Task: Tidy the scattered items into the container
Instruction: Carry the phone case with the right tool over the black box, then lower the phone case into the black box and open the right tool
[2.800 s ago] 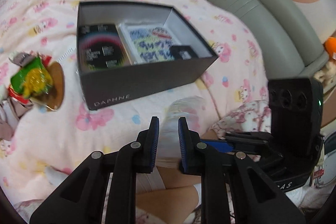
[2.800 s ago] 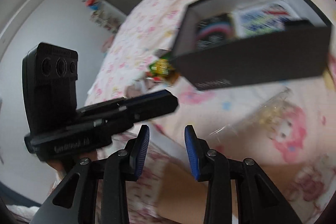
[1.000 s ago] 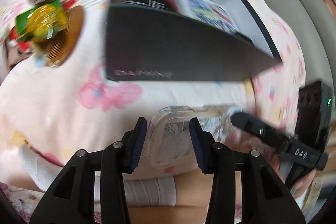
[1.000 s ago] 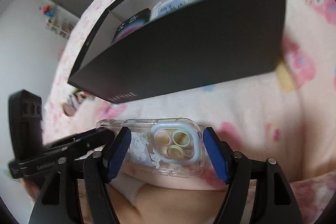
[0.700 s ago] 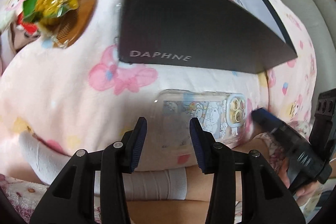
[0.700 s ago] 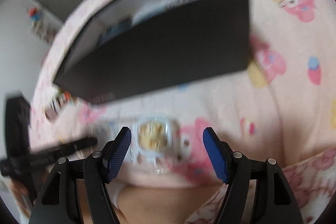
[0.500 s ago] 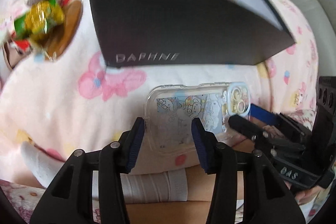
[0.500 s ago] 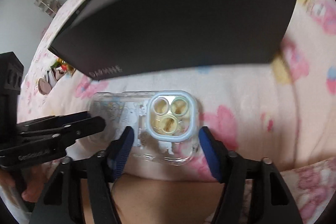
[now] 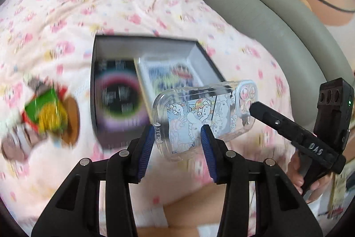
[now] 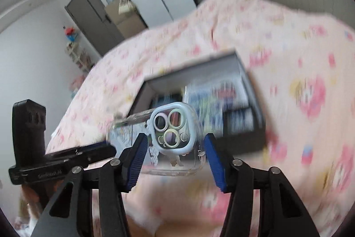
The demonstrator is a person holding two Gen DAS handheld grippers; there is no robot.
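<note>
Left wrist: phone case edge reads "LUCKY"; right gripper "DAS".

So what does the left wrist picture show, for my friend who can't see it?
A clear phone case with cartoon animals is held up between both grippers, the left gripper at one end and the right gripper at the camera end. Behind it a black box with packets inside sits on a pink bedspread, snack wrappers beside it.
</note>
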